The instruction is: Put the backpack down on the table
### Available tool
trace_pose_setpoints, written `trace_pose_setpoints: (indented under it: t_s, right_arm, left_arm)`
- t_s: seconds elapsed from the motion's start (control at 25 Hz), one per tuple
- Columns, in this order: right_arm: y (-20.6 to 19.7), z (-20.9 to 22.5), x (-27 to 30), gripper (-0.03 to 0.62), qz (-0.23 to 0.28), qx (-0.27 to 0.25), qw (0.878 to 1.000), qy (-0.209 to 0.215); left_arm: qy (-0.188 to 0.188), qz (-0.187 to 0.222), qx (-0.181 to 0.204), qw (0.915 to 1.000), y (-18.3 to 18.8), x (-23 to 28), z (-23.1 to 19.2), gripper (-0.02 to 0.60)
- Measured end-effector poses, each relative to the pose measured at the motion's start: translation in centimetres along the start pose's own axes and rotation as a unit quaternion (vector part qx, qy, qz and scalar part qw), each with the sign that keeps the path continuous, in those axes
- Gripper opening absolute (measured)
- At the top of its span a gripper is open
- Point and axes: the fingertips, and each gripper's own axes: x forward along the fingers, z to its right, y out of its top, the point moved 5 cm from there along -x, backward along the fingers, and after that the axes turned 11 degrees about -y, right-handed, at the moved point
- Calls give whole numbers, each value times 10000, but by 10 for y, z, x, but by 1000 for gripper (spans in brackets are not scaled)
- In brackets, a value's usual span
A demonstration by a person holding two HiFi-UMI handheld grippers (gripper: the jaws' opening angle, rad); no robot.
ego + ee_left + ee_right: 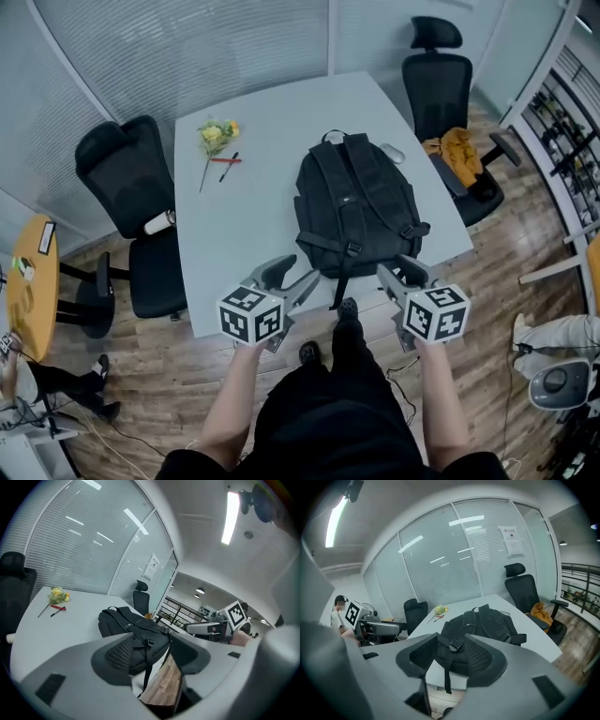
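The black backpack [356, 202] lies flat on the pale grey table [244, 216], straps up, its bottom at the near edge. One strap [337, 286] hangs over that edge. My left gripper [291, 278] is held off the table's near edge, left of the pack's bottom, open with nothing between its pads. To the right of that bottom edge my right gripper [401, 275] is also open and empty. In the left gripper view the backpack [131, 630] lies beyond the parted jaws, apart from them. The right gripper view shows the backpack [487, 625] the same way.
A yellow flower [216, 136] and a red pen [225, 161] lie at the table's far left. A white mouse [392, 153] sits beside the pack's top. Black office chairs [131, 178] [439, 80] flank the table; the right one holds an orange garment [459, 150].
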Motion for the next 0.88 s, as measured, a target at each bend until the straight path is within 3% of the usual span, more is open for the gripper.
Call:
trace_pose_setpoints:
  t_s: [0.64,0.88]
  right_arm:
    - [-11,-60,-43,63,942,-326,9948,214]
    - [-10,-68,-49,32,1042,-311,9937,260]
  left_arm:
    - [-98,350,648,9972,-4,-33,43,38]
    - [-120,499,696,9963,1,-36,48,6]
